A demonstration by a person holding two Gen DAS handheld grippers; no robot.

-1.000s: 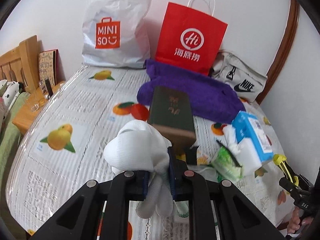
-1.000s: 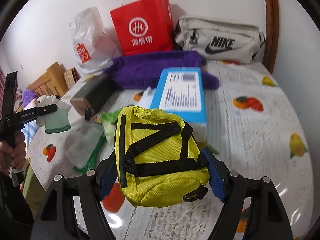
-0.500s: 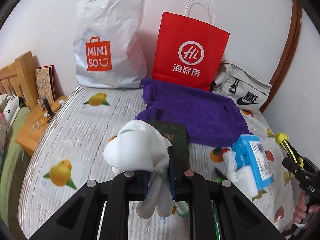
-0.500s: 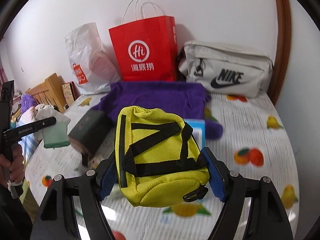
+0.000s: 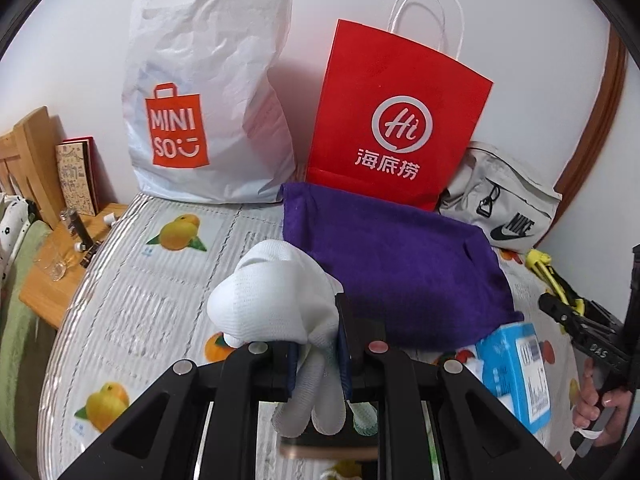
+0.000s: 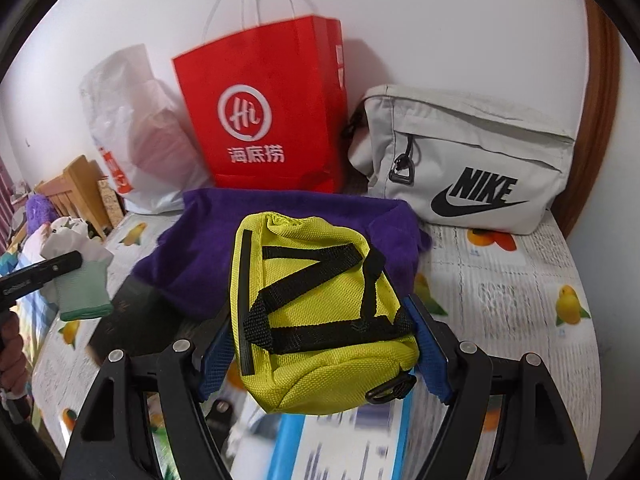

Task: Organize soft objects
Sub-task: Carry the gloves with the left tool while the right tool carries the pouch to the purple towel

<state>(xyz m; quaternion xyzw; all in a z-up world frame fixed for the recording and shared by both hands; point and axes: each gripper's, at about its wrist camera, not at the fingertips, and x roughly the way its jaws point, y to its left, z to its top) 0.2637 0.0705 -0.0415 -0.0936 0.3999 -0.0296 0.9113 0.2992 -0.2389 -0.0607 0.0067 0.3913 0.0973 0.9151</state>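
Observation:
My left gripper [image 5: 318, 354] is shut on a white knit glove [image 5: 276, 304] and holds it in the air above the table. The glove also shows in the right wrist view [image 6: 82, 276], with a green cuff. My right gripper [image 6: 324, 356] is shut on a yellow pouch with black straps [image 6: 320, 320], held above the table; its yellow edge shows in the left wrist view [image 5: 548, 276]. A purple towel [image 5: 396, 268] lies on the table behind both, also in the right wrist view [image 6: 192, 248].
A white Miniso plastic bag [image 5: 208, 92], a red paper bag [image 5: 396, 120] and a grey Nike bag [image 6: 468, 164] stand along the back wall. A blue box [image 5: 516, 376] and a dark box [image 6: 132, 320] lie on the fruit-print tablecloth [image 5: 136, 300]. A wooden stand [image 5: 56, 264] is at left.
Both grippers have risen and moved forward toward the bags at the wall, each carrying its object. The dark box and blue box have dropped low in both views.

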